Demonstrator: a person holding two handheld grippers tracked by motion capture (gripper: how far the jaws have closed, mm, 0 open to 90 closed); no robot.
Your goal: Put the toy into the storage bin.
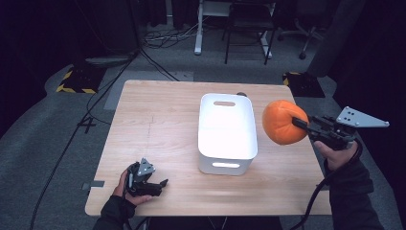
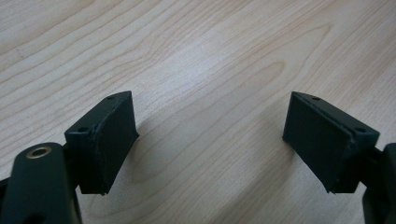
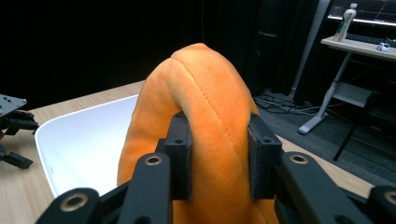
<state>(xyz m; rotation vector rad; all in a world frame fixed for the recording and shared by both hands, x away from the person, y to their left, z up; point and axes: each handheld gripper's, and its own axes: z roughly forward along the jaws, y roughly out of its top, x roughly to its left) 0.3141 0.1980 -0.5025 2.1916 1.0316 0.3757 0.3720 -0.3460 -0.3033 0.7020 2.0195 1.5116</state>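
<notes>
An orange plush toy (image 1: 282, 121) hangs in the air just right of the white bin (image 1: 226, 133), above the table's right side. My right gripper (image 1: 299, 122) is shut on it; in the right gripper view both black pads pinch the orange plush (image 3: 210, 121) with the white bin (image 3: 79, 140) behind it. My left gripper (image 1: 162, 184) rests near the table's front left corner, held by a hand. Its jaws stand open over bare wood, with the left gripper (image 2: 210, 140) holding nothing.
The light wooden table (image 1: 158, 120) carries the white bin in its middle. Beyond the far edge lie cables, chair legs and a desk frame (image 1: 239, 28) on grey carpet. A desk (image 3: 359, 46) with small items stands behind in the right gripper view.
</notes>
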